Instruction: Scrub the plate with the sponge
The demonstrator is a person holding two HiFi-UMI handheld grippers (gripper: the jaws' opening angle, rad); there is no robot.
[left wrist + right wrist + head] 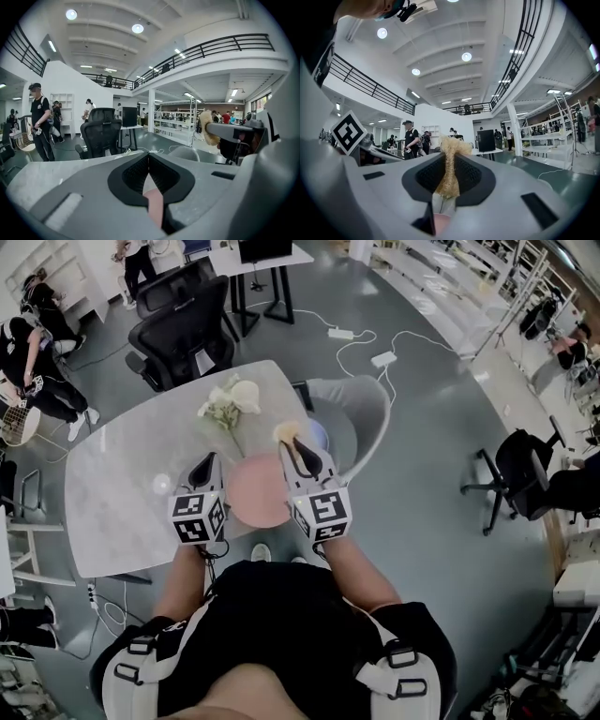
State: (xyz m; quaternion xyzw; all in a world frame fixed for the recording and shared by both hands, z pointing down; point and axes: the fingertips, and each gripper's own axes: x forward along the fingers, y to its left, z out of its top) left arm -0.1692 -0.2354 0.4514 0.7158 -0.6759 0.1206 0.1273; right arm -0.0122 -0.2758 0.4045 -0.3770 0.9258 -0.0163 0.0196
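A round pink plate (260, 491) lies low over the near part of the marble table (122, 474), between my two grippers. My left gripper (208, 461) sits at the plate's left rim; in the left gripper view its jaws (148, 160) stand shut with a strip of the pink plate (155, 206) between them. My right gripper (302, 444) is over the plate's far right edge, shut on a yellowish fibrous sponge (286, 432). That sponge (450, 164) stands upright between the jaws and pokes above the tips. The sponge (205, 127) also shows off to the right in the left gripper view.
A bunch of white flowers (231, 401) stands on the table just beyond the plate. A small white round thing (161, 485) lies left of my left gripper. A grey chair (352, 409) is at the table's right, black office chairs (183, 338) behind it. People stand at the far left.
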